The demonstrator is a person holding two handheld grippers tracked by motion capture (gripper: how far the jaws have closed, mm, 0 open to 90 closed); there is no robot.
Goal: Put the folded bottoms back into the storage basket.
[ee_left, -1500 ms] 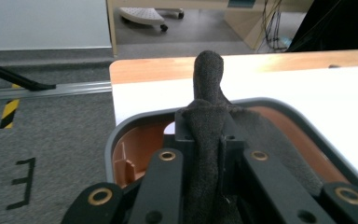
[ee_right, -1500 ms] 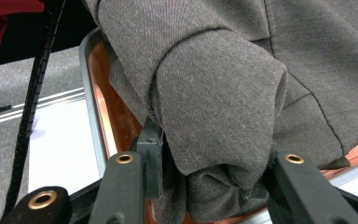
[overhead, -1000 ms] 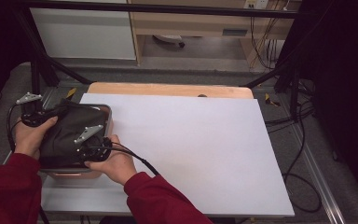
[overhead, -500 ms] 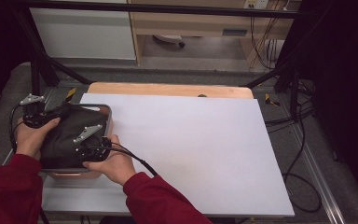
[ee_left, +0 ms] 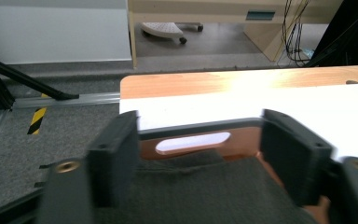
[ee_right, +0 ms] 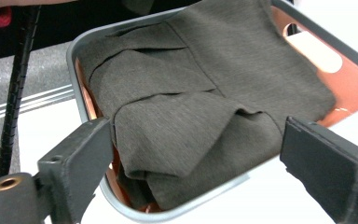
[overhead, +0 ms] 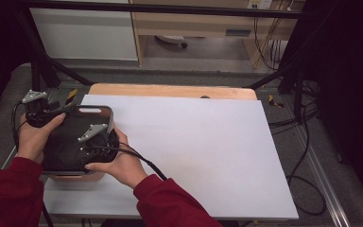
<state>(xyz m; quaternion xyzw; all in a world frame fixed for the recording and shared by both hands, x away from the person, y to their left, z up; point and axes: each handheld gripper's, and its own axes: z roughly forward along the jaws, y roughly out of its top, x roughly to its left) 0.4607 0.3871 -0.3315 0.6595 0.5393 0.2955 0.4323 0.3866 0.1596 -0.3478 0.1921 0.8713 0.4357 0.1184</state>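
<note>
A grey-rimmed basket (overhead: 105,110) with an orange inside sits at the left of the white table top. It holds a folded dark grey cloth (overhead: 66,144). My left gripper (overhead: 56,111) is at the basket's far left corner, and my right gripper (overhead: 89,144) is over its right side. In the left gripper view the left gripper (ee_left: 200,135) is open above the cloth (ee_left: 196,186), facing the basket's far wall (ee_left: 244,140) with its handle slot. In the right gripper view the right gripper (ee_right: 200,144) is open just over the cloth (ee_right: 191,93), with the basket rim (ee_right: 74,60) below.
The white board (overhead: 194,142) lies on a wooden tabletop (overhead: 170,90) and stretches to the right of the basket. Cables (overhead: 307,179) trail over the floor at the right. A black frame post (overhead: 42,56) stands behind the basket's left side.
The left hand and its gripper have edged slightly toward the basket's far corner. The right gripper, the basket and the cloth have barely moved.
</note>
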